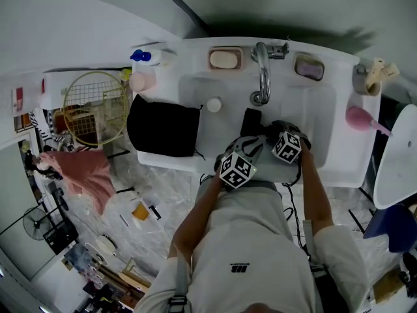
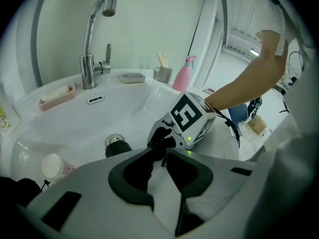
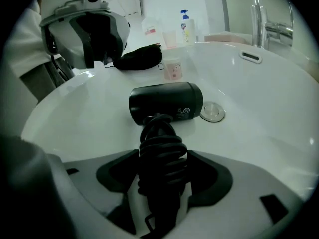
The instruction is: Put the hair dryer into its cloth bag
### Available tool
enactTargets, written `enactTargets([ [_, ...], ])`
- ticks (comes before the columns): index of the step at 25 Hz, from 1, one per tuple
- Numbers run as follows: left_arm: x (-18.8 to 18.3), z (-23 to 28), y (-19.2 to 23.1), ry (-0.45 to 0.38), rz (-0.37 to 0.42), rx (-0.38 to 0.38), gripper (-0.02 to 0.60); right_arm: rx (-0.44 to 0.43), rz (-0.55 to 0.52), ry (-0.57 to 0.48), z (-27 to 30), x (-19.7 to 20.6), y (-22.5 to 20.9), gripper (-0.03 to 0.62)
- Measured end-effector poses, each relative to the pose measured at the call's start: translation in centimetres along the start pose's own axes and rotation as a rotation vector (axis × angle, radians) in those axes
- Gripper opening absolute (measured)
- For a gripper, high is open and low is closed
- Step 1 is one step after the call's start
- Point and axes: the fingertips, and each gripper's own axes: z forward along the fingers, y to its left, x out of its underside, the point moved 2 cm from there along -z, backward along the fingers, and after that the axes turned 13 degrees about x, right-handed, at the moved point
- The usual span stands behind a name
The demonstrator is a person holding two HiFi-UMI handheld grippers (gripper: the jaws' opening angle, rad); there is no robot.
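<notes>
The black hair dryer (image 3: 167, 101) lies on its side in the white basin (image 3: 259, 108), its barrel beside the drain (image 3: 213, 112). Its handle (image 3: 162, 153), wound with the black cord, sits between the jaws of my right gripper (image 3: 162, 171), which stands open around it. My left gripper (image 2: 157, 156) is just left of the right one and is shut on a black piece of the cord (image 2: 152, 148). The black cloth bag (image 1: 163, 132) lies crumpled on the counter left of the basin, also visible as the bag (image 3: 137, 58) in the right gripper view.
A chrome faucet (image 1: 262, 70) stands at the back of the basin between two soap dishes (image 1: 225, 59). A small cup (image 3: 172, 68) sits inside the basin near the bag. A pink bottle (image 1: 359, 118) is on the right rim. A wire basket (image 1: 98, 106) stands at the left.
</notes>
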Motion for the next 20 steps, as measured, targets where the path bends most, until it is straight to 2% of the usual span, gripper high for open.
enactTargets([
  [6,0.5,-0.3,0.0,0.0,-0.004,-0.008,0.101,0.015,0.011,-0.026,0.3,-0.1,-0.2,0.276],
  [11,0.6,-0.7,-0.3,-0.005,-0.002,-0.01,0.101,0.009,0.056,-0.009,-0.1,-0.4,0.0,0.264],
  [20,0.9,-1.7,0.2,-0.03,-0.01,-0.038,0.101,0.012,0.067,0.026,-1.1,-0.7,0.8,0.264],
])
